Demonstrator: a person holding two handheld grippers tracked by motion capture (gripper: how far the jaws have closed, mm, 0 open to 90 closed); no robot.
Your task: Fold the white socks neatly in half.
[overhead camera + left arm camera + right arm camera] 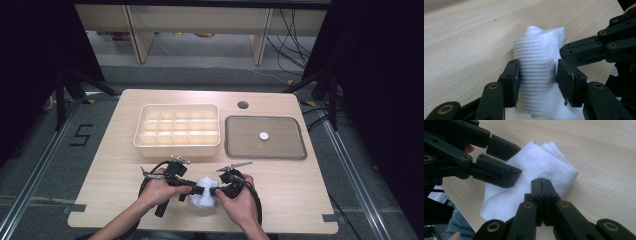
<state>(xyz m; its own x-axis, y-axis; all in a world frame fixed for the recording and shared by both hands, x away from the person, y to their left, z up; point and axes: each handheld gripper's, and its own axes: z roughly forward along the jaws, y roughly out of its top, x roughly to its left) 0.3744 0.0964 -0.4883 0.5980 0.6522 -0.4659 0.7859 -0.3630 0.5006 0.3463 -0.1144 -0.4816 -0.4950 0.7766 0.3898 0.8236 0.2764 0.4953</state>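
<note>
White sock [537, 75], folded: soft, light, compressible; left gripper [537, 81] clamps its ribbed middle, right gripper [541, 187] pinched shut on fabric.

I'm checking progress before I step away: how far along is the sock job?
Done: the sock is bunched into a bundle near the table's front edge. In hand: the left gripper clasps its middle, and the right gripper, jaws closed, touches its side. Left: probably moving it into the divided box, whose compartments look empty.
</note>
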